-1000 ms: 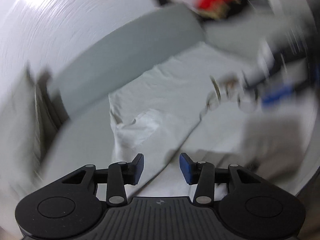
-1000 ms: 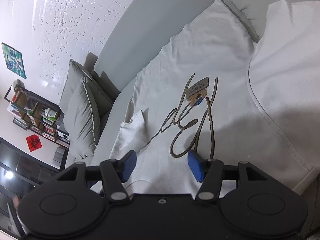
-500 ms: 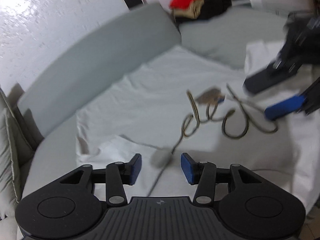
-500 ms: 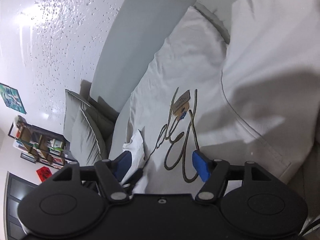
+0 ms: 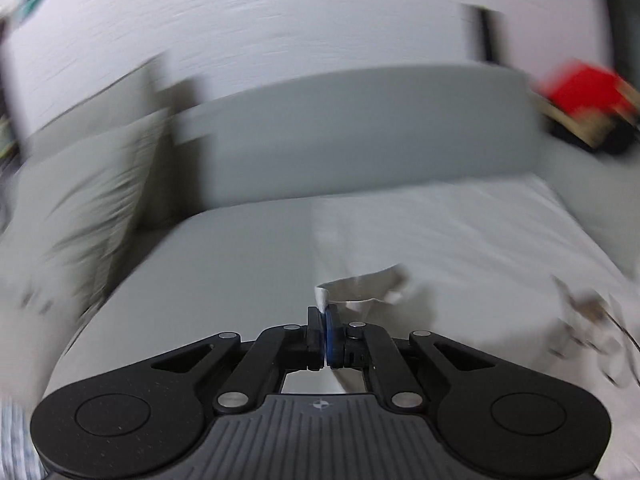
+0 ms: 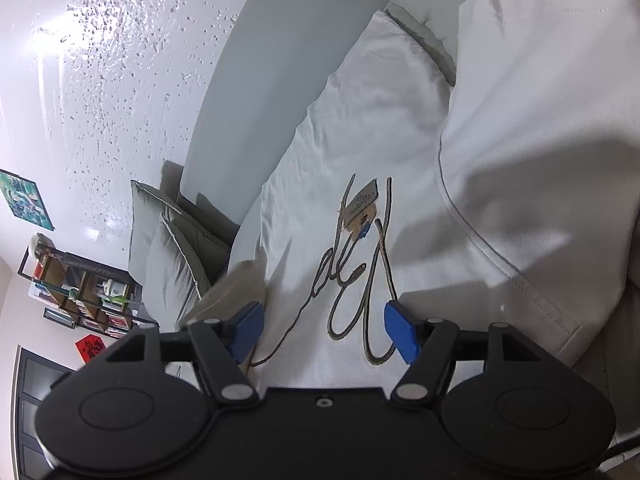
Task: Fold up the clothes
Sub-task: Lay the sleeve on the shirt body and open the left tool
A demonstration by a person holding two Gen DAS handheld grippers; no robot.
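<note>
A white shirt (image 6: 360, 120) with a brown script print (image 6: 352, 280) and a card tag (image 6: 362, 202) lies spread on a grey sofa. Its right part (image 6: 540, 120) is folded over towards the middle. In the blurred left wrist view, my left gripper (image 5: 325, 316) is shut on a raised fold of the shirt's sleeve (image 5: 372, 288) at the garment's left edge. The same sleeve (image 6: 232, 284) rises at the left of the right wrist view. My right gripper (image 6: 322, 332) hangs open low over the shirt's near edge, with the print showing between its blue pads.
The sofa backrest (image 5: 360, 132) runs behind the shirt. Grey cushions (image 6: 172, 248) lean at the sofa's left end. A pile of red and dark clothes (image 5: 580, 96) sits at the far right. A bookshelf (image 6: 80, 292) stands by the wall beyond the cushions.
My left gripper has closed on the sleeve's edge and swung left, so the sofa back now fills its view. My right gripper rolled and opened wider early on, then stayed still.
</note>
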